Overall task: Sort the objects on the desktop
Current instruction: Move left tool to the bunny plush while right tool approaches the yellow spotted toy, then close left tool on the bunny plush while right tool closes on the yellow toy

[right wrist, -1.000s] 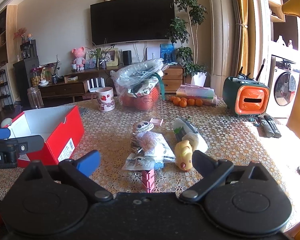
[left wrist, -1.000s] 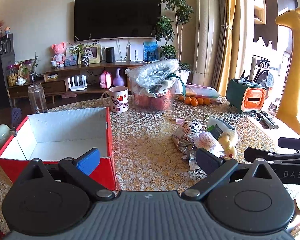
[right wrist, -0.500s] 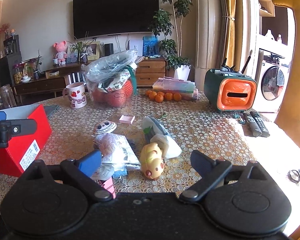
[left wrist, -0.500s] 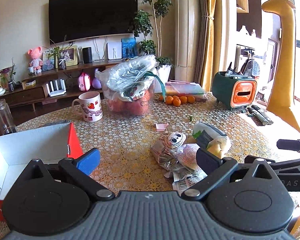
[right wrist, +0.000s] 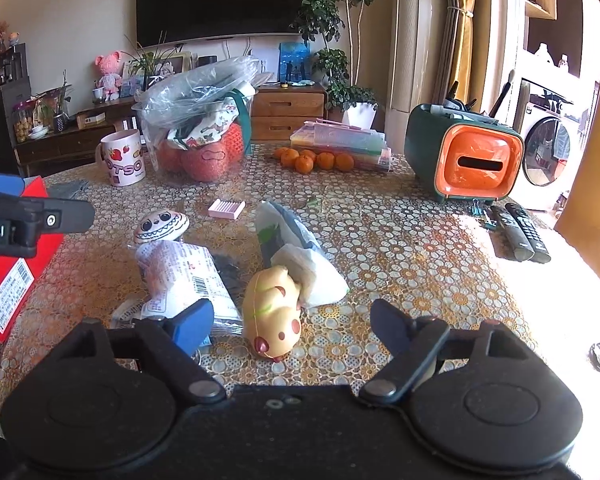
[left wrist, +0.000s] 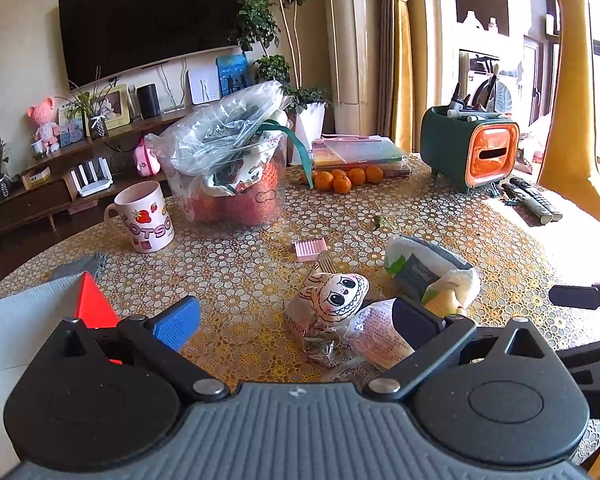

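A small heap of things lies on the patterned table: a yellow hamster toy, a cartoon-face snack packet, a white printed packet, a white tissue pack and a pink comb. My right gripper hovers low over the hamster toy, which sits between its closing jaws; the pads are clear of it. My left gripper stands open above the face packet with nothing held. The red box with a white inside sits at the left.
Behind the heap stand a strawberry mug, a plastic-wrapped basket, several oranges by a stack of folders, and a green-and-orange holder. Two remote controls lie at the right edge.
Both grippers have moved right and lower toward the heap. The red box has slid to the left edge of the left view. The right jaws have narrowed around the hamster toy.
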`<state>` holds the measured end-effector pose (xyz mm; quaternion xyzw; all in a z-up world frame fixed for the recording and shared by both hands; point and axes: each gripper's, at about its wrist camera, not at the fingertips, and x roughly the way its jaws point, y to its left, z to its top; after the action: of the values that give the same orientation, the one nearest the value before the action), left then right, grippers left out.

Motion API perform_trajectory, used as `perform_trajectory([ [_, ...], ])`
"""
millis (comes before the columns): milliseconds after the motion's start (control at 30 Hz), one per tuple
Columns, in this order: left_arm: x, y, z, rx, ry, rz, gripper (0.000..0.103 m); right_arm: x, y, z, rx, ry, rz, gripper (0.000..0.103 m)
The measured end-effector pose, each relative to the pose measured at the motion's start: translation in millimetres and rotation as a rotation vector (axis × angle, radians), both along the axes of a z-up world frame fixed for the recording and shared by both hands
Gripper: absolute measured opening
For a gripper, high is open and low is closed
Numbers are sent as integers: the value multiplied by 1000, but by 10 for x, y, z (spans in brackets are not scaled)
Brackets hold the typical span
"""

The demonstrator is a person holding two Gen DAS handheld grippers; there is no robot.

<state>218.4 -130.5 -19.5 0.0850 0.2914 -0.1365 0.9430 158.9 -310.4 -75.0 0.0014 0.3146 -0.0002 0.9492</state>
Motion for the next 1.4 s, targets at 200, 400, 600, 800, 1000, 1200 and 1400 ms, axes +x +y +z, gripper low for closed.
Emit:
perform_trajectory([
  [200, 405, -83, -27, -42, 108, 8, 103, 134, -36, -124, -8, 27, 16, 83],
  [400, 737, -198, -103, -55, 198, 23, 103, 225, -30, -245, -11, 50, 38, 81],
  [600, 1006, -287, -241, -69, 318, 77, 102, 312, -12, -367, -16, 74, 48, 79],
  [800, 1128, -342, -298, -91, 386, 84, 102, 398, 36, -455, -13, 84, 62, 77],
  [1000, 1171, -364, -384, -89, 426, 84, 87, 483, 71, -528, -6, 101, 69, 72],
  [1200, 1166, -358, -427, -98, 434, 79, 62, 546, 95, -564, 5, 116, 80, 56],
  [1400, 1157, -311, -390, -125, 422, 73, 52, 521, 103, -540, 20, 117, 99, 42],
])
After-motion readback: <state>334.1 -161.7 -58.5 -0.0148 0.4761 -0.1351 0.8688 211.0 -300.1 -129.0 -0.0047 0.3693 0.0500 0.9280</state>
